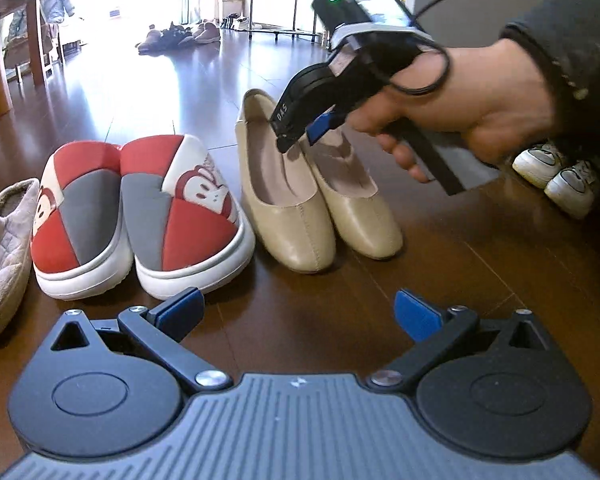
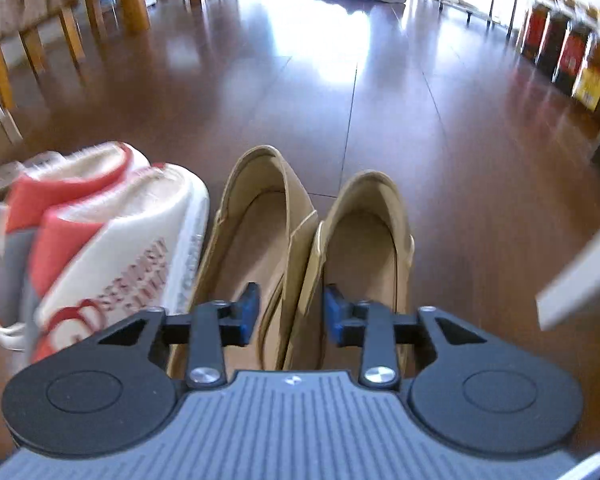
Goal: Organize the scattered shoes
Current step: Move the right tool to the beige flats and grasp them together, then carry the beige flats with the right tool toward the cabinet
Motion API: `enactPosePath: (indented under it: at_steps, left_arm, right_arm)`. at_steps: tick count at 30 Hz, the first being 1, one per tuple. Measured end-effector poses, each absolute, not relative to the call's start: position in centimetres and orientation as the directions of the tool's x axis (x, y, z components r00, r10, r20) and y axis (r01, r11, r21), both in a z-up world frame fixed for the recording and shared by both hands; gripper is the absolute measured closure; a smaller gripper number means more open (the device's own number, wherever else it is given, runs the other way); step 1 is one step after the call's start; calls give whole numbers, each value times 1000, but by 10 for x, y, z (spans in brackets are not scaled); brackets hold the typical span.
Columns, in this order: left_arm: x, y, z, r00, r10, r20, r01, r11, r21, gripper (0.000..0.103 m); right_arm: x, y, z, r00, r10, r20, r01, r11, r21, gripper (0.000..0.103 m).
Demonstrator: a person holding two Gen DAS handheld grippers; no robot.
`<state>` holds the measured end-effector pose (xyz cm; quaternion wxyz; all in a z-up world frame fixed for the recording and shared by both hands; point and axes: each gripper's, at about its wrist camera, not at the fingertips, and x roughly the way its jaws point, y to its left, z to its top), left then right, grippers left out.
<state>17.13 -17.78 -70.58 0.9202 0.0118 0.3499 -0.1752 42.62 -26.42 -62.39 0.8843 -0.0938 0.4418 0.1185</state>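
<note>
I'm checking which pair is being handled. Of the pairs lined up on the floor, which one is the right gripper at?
The beige flats. The right gripper reaches into them, its fingers straddling their adjoining inner walls; the red-and-grey slippers beside them and the white sneakers go untouched.
</note>
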Motion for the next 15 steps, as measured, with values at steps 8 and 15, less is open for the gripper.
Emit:
enactPosePath:
  at_steps: [8,15]
  left_arm:
    - [168,-180,-704,692,-332,-641,353,930,-101,1]
    - [157,-211,-698,667,-400,-629,459,885,-76,1]
  right_arm:
    - [421,-271,-626,577,135,-805,-303,951,-58,94]
    - [377,-315,-619,537,145,-831,-255,967,4,96]
